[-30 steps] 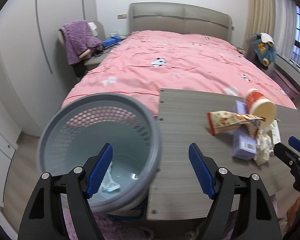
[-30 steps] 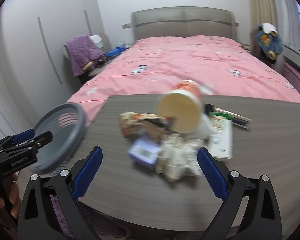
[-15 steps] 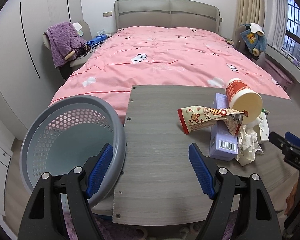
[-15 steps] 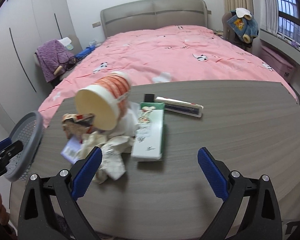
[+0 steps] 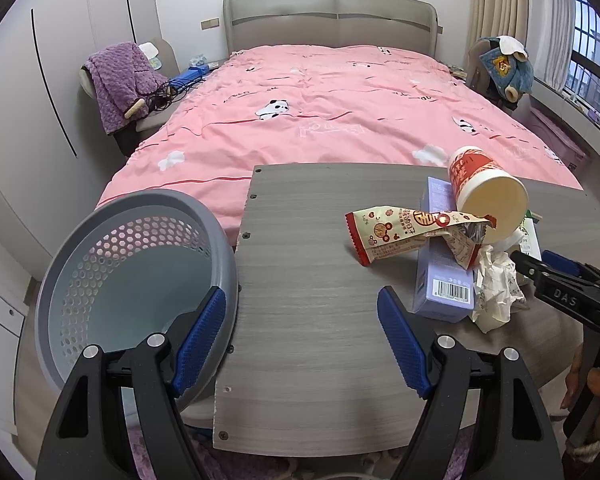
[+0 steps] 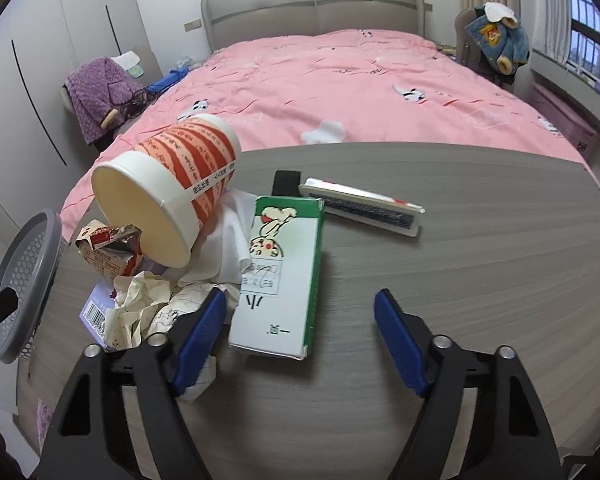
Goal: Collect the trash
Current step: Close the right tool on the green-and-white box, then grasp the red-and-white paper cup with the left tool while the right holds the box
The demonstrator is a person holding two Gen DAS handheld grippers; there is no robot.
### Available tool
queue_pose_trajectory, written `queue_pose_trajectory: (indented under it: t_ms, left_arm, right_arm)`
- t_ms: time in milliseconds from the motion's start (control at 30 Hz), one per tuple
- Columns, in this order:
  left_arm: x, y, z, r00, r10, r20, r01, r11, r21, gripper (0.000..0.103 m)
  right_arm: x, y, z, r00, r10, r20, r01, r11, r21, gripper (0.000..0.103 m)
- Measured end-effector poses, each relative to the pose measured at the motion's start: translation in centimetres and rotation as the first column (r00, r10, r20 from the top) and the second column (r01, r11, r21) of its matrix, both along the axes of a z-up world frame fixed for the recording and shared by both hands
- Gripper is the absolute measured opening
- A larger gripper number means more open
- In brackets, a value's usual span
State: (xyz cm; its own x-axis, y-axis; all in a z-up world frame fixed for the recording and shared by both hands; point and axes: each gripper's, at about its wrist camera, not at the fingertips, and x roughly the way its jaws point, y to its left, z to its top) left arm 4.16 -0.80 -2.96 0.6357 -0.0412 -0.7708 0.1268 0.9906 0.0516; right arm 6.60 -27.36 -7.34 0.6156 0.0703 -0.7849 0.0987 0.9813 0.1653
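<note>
Trash point(image 6: 276, 276) | crumpled paper, glossy carton (rectangular) | perforated plastic basket point(image 5: 132, 280)

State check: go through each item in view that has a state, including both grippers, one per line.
Basket: tilted, held at the table edge.
Cup: tipped over, mouth open.
Wrapper: torn open.
Paper: crumpled.
Green box: lying flat.
Left gripper: open, fingers straddling the basket rim.
Right gripper: open, closing over the green box.

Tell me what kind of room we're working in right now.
A bedroom, most likely in a home: a bed with a pink quilt and padded headboard, built-in wardrobe doors on the left, and clothes draped over a chair.
</note>
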Motion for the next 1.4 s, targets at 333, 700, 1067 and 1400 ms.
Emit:
queue_pose_trajectory:
  t_ms: [333,700,1067,1400]
  left_arm:
    - [0.1,-0.8,0.5,1.000,-0.028,-0.005,0.028,0.999,-0.021,0.075]
    - [1.6,-5.2,4.1,0.992,-0.126,0.013,0.127,0.988,-0.089,0.075]
    - [4.6,-12.4,4.7,0.965,-0.257,-0.051,0.250,0.961,-0.123,0.075]
    - [10.2,-17.1,4.8,0.943,-0.302,-0.140,0.297,0.953,-0.056,0.075]
  right_arm:
    - [-1.5,-1.3,0.2,1.000,-0.022,-0.003,0.022,0.998,0.060,0.039]
    - [-4.1,-4.4,1.3,0.996,-0.090,0.026,0.088,0.993,0.081,0.038]
    - [-6.0,-8.6,2.1,0.986,-0.154,0.063,0.145,0.981,0.127,0.038]
    - [-5.8,-10.1,2.9,0.982,-0.163,0.098,0.144,0.974,0.174,0.038]
